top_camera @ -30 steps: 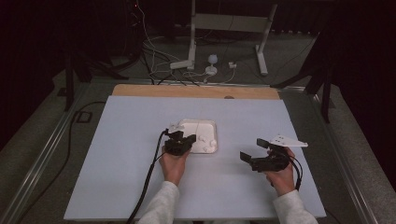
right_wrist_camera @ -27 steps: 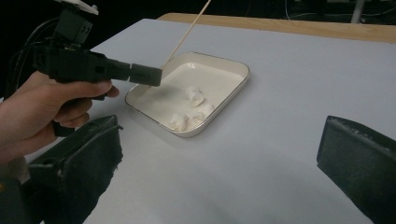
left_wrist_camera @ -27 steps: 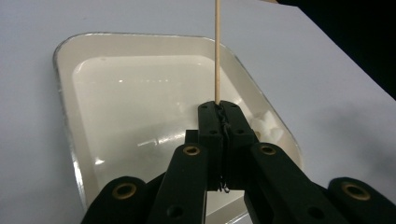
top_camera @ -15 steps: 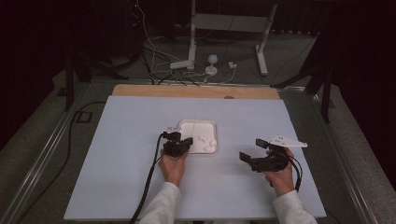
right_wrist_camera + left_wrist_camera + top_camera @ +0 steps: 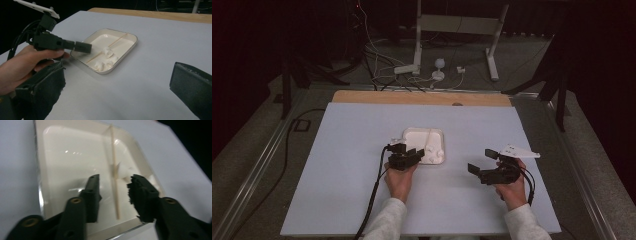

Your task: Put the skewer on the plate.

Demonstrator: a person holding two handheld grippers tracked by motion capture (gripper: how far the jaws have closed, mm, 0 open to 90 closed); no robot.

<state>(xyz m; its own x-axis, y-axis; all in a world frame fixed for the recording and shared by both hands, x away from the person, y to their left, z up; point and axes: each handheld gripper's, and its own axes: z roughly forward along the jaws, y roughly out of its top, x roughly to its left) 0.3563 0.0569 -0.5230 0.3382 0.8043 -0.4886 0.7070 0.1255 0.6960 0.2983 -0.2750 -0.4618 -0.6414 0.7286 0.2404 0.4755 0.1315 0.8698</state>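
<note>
The left gripper [image 5: 113, 188] hangs over the near edge of the white tray [image 5: 40, 195], jaws spread, with the thin wooden skewer [image 5: 114, 167] running straight up the gap between them and white marshmallow pieces [image 5: 122, 171] just past the tips. The right gripper [image 5: 484, 161] rests well apart, its jaws wide over bare table [image 5: 352, 145].

The high view looks forward and down from above the person's side onto the whole pale bench [image 5: 362, 165], fairly far off. The left gripper view sits very close, looking down into the shallow white square tray [image 5: 62, 157]. The right gripper view looks low across the bench from farther back. All three share that tray [image 5: 412, 134] [image 5: 130, 45].
</note>
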